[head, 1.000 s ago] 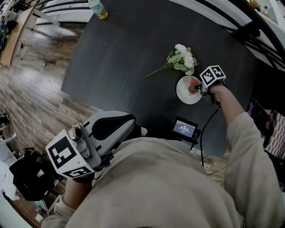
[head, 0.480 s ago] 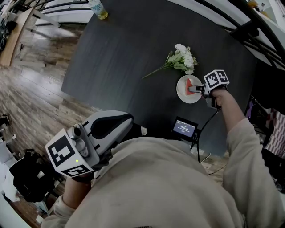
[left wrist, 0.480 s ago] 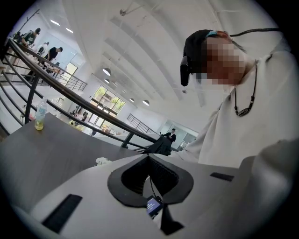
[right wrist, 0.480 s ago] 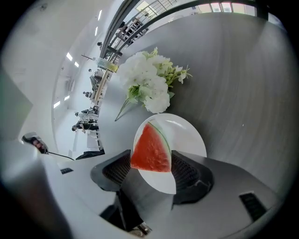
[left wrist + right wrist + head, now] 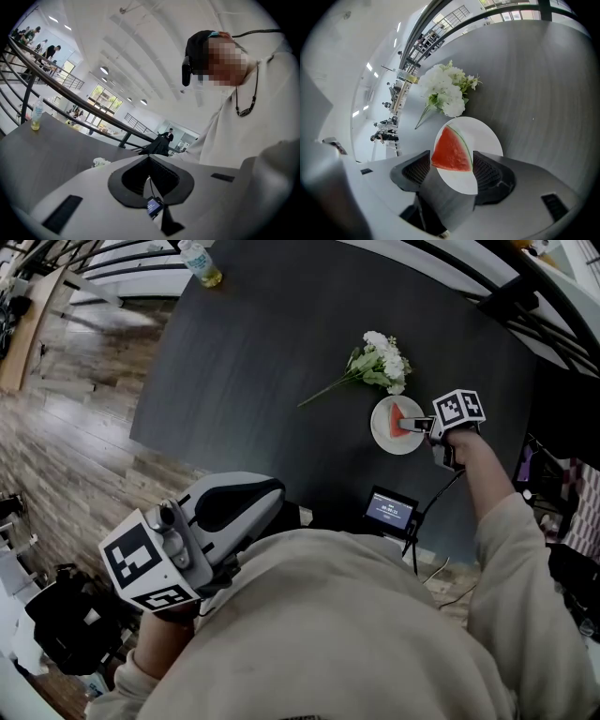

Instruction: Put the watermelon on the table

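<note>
While the right gripper tilts down over the plate, its jaws have just been opening. They now stand wide apart, one pad on either side of the watermelon and, as far as can be told, clear of it. The watermelon is a single wedge lying flat on the white plate, which sits on the dark table just beside the flowers. The wedge's tip points toward the flowers and its rind edge faces the right-hand pad. Set down and apparently released, it suggests the placing is all but done.

Handling, as a judgement: the wedge is probably light, with wet, soft red flesh that bruises or shears under a hard pinch and slips on smooth pads. The thin rind is the one firm edge. A hold is best taken across the broad end, one pad on the rind and the other on the cut side, with modest pressure.

The left gripper is held back close to the person's body, short of the table, its jaws together on nothing.
</note>
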Motion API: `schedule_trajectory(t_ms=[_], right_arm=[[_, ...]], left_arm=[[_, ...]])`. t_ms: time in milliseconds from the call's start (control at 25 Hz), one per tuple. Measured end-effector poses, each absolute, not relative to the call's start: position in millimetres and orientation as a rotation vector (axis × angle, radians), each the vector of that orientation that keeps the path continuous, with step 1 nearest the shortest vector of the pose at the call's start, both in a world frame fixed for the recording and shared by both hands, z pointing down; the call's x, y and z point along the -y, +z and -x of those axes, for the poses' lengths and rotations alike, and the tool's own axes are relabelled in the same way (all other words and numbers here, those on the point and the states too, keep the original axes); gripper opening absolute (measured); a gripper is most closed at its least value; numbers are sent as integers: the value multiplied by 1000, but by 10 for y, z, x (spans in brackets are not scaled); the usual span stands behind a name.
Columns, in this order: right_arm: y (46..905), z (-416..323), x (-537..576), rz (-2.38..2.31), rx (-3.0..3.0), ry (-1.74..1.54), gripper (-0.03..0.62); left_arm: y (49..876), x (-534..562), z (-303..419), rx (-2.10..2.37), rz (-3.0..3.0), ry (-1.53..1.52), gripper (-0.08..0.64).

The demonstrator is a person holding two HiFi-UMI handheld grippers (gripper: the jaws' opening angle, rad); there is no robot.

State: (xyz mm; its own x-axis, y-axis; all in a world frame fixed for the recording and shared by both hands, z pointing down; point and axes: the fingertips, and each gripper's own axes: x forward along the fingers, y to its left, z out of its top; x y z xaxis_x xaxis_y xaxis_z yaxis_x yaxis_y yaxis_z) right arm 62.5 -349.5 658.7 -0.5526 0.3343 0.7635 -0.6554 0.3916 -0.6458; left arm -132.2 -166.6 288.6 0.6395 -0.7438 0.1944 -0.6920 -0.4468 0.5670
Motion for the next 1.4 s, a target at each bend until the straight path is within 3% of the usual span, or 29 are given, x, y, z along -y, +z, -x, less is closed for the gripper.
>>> schedule_trajectory(t_ms=[480,680,880,1200,1400], right_arm=[[6305,-687,3414,-343,1790,1321,270],[6197,-798,3432,-403,1834,1260,182],[6067,-903,3413,-467,1903,1283,46],[5746,-1012,3294,-590,2028,1322,17],[4961,-943,3156,-665,2230,1276,15]], left_arm=[[2780,1676,1366,1065,-2314,-104,6],[2707,1725,1305,1014,-2368,-94,6],[2636,1758,1257,970,-2420,-86,6],[2515,1796,1176,894,-2498,-71,6],[2456,1859,1050,819,-2550,-76,6]])
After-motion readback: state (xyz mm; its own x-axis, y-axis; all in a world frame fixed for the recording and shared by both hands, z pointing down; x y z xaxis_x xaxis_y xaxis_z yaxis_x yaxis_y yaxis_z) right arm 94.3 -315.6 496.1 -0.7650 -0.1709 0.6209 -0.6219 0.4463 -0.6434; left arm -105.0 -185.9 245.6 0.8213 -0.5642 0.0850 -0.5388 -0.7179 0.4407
